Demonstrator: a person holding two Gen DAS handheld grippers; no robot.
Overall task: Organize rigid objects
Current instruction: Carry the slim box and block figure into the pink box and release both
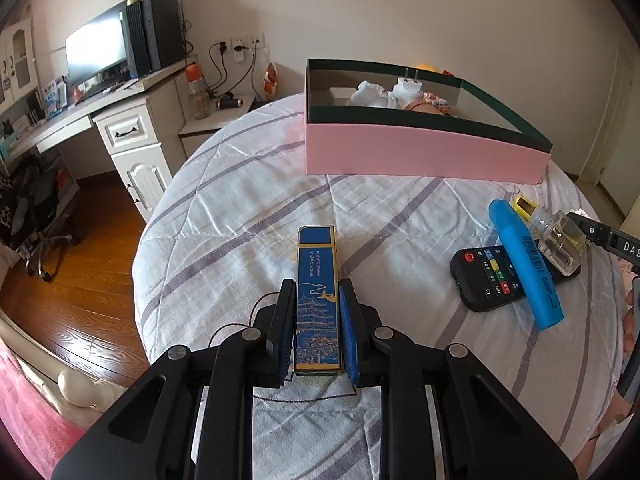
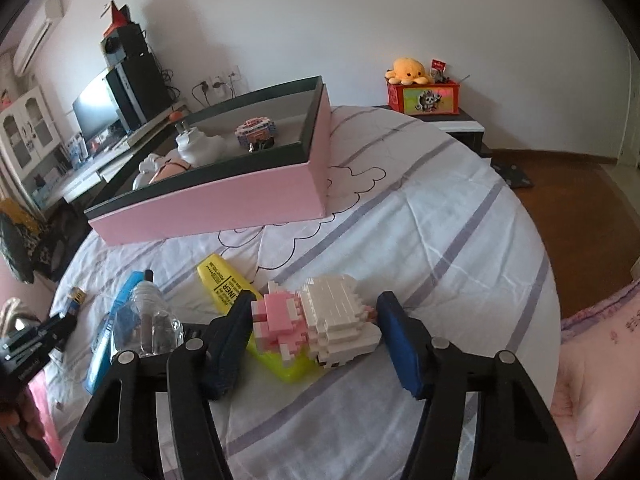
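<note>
Left wrist: left claw (image 1: 316, 320) grips blue case (image 1: 316, 296) | right claw (image 2: 316, 336) brackets block figure (image 2: 320, 320), unclamped

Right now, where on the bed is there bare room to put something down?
Bare quilt lies left of the pink box and ahead of the blue case. Crowded: around the remote, blue marker and bottle.

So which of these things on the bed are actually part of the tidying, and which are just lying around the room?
Part of the job:
- pink box
- blue decorated case, in the left gripper
- brick-built model, between the right gripper fingers
- blue highlighter
- yellow highlighter
- remote
- clear bottle

Just lying about:
- monitor
- plush octopus
- office chair
</note>
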